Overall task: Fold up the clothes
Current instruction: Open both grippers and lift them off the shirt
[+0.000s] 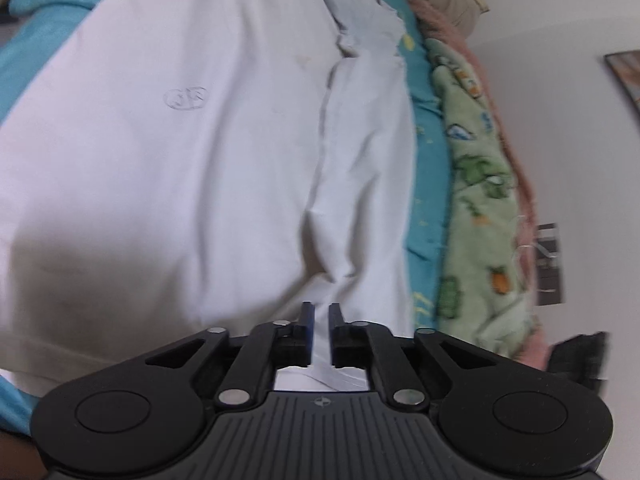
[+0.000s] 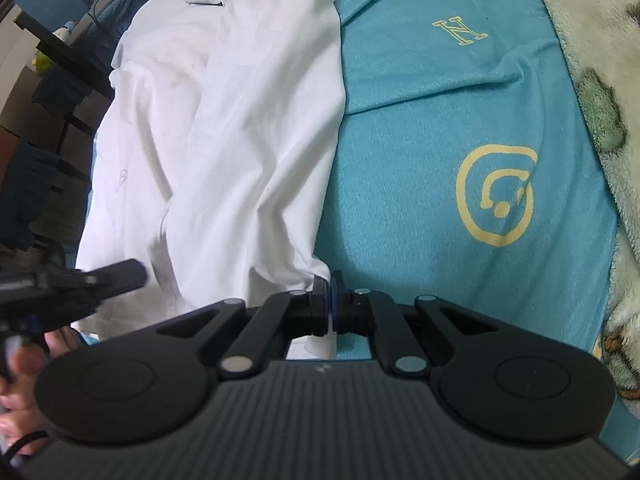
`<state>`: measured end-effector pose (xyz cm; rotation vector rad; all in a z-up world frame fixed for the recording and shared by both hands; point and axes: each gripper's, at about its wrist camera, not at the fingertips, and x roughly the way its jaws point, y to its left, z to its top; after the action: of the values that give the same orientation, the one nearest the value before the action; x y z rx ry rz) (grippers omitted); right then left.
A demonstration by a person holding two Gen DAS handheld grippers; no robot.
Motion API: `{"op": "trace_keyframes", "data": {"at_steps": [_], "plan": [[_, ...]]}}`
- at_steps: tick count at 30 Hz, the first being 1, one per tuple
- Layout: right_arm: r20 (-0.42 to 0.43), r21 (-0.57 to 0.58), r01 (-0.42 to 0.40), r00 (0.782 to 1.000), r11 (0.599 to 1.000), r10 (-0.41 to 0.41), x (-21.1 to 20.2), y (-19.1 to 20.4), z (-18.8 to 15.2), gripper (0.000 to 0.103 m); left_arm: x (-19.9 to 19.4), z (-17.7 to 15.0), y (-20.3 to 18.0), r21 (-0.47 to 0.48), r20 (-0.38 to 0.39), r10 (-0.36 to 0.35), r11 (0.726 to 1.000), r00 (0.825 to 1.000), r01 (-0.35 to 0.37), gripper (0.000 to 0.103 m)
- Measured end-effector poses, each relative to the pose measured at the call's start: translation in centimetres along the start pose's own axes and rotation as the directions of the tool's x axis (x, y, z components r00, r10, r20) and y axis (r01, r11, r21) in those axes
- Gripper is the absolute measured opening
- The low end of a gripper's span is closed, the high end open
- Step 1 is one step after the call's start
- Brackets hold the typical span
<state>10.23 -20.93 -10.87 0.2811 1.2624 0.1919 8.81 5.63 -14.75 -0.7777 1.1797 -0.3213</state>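
A white polo shirt (image 1: 192,152) with a small round chest logo lies spread on a teal bedsheet (image 1: 428,152). My left gripper (image 1: 320,312) sits over the shirt's hem, its jaws nearly closed with white cloth between them. In the right wrist view the same shirt (image 2: 224,128) lies to the left on the teal sheet (image 2: 440,120). My right gripper (image 2: 330,280) is shut on the shirt's lower corner. The left gripper's black body (image 2: 80,284) shows at the left edge, over the shirt's hem.
A green fleece blanket with cartoon prints (image 1: 476,184) and a pink cover (image 1: 516,140) line the bed's far side by a white wall. The blanket (image 2: 600,80) lies right of the teal sheet. Dark furniture and hanging clothes (image 2: 44,92) stand beyond the bed's left side.
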Motion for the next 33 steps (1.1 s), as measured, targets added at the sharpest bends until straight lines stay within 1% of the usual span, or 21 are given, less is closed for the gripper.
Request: {"op": "trace_keyframes", "data": {"at_steps": [1,3,4,7,9,10,11,13,14,15,19,21,23,26,27,28,29,30,31,32,33], "plan": [[0.002,0.000,-0.001,1.000,1.000,0.001,0.0,0.0,0.0,0.005,0.2,-0.1,-0.1,0.015,0.012,0.035,0.999,0.999,-0.035,0.028],[0.005,0.000,-0.004,1.000,1.000,0.004,-0.1,0.0,0.0,0.005,0.3,-0.3,-0.3,0.046,0.030,0.078,0.996,0.997,-0.079,0.040],[0.005,0.000,-0.005,1.000,1.000,0.005,-0.1,0.0,0.0,0.005,0.4,-0.4,-0.3,0.059,0.032,0.088,0.994,0.996,-0.090,0.040],[0.006,0.001,-0.004,1.000,1.000,0.004,0.0,0.0,0.1,0.005,1.1,-0.7,-0.9,0.100,0.001,0.082,0.992,0.997,-0.082,0.042],[0.005,-0.006,0.000,1.000,1.000,0.000,0.0,0.2,0.0,0.005,1.7,-1.1,-1.5,0.140,-0.013,0.094,0.986,0.996,-0.091,0.041],[0.004,-0.013,0.005,1.000,1.000,-0.005,0.0,0.3,0.0,0.005,1.9,-1.2,-1.7,0.160,-0.019,0.098,0.983,0.995,-0.094,0.040],[0.003,-0.021,0.010,1.000,1.000,-0.010,0.0,0.5,0.0,0.005,2.0,-1.4,-2.0,0.181,-0.024,0.101,0.979,0.995,-0.095,0.036],[0.002,-0.040,0.024,1.000,0.999,-0.024,0.0,0.7,-0.1,0.005,1.8,-1.9,-2.3,0.210,-0.038,0.098,0.974,0.994,-0.088,0.001],[0.001,-0.052,0.032,0.999,0.998,-0.032,0.0,0.9,-0.2,0.005,1.4,-2.3,-2.5,0.215,-0.037,0.089,0.973,0.995,-0.079,0.003],[0.001,-0.063,0.040,0.999,0.997,-0.040,-0.1,1.1,-0.2,0.005,1.0,-2.7,-2.7,0.223,-0.035,0.089,0.972,0.995,-0.079,0.002],[0.014,-0.095,0.055,0.998,0.994,-0.054,-0.4,1.4,-0.6,0.005,0.2,-4.8,-3.7,0.287,-0.018,0.167,0.945,0.986,-0.155,0.002],[0.022,-0.110,0.067,0.998,0.992,-0.065,-0.5,1.6,-0.7,0.006,-0.1,-5.7,-4.7,0.352,0.032,0.211,0.912,0.977,-0.209,0.002],[0.039,-0.123,0.087,0.996,0.989,-0.083,-0.7,2.0,-0.9,0.007,-0.5,-6.3,-5.7,0.399,0.079,0.238,0.882,0.968,-0.250,0.003],[0.085,-0.132,0.115,0.991,0.985,-0.104,-1.6,2.2,-1.2,0.007,-1.6,-7.1,-6.8,0.447,0.144,0.248,0.847,0.958,-0.286,0.016],[0.107,-0.133,0.126,0.988,0.983,-0.112,-2.0,2.3,-1.3,0.008,-2.0,-7.2,-7.2,0.460,0.168,0.247,0.837,0.954,-0.297,0.031],[0.140,-0.133,0.143,0.982,0.981,-0.125,-2.5,2.4,-1.4,0.008,-2.4,-7.3,-7.7,0.468,0.194,0.247,0.827,0.949,-0.311,0.049],[0.174,-0.135,0.159,0.975,0.978,-0.135,-3.1,2.5,-1.5,0.008,-2.8,-7.3,-8.1,0.476,0.221,0.249,0.816,0.943,-0.327,0.055],[0.203,-0.141,0.169,0.969,0.976,-0.138,-3.6,2.6,-1.6,0.013,-3.1,-7.2,-8.7,0.482,0.250,0.254,0.804,0.934,-0.348,0.063],[0.233,-0.147,0.178,0.962,0.973,-0.140,-4.1,2.8,-1.6,0.025,-3.5,-7.1,-9.1,0.489,0.277,0.258,0.791,0.926,-0.367,0.067],[0.265,-0.155,0.178,0.955,0.972,-0.133,-4.6,3.0,-1.8,0.060,-3.9,-6.9,-9.5,0.495,0.301,0.258,0.780,0.918,-0.382,0.069],[0.301,-0.159,0.181,0.945,0.971,-0.126,-5.1,3.2,-1.9,0.085,-4.3,-6.6,-10.1,0.498,0.322,0.252,0.774,0.913,-0.390,0.076]]}}
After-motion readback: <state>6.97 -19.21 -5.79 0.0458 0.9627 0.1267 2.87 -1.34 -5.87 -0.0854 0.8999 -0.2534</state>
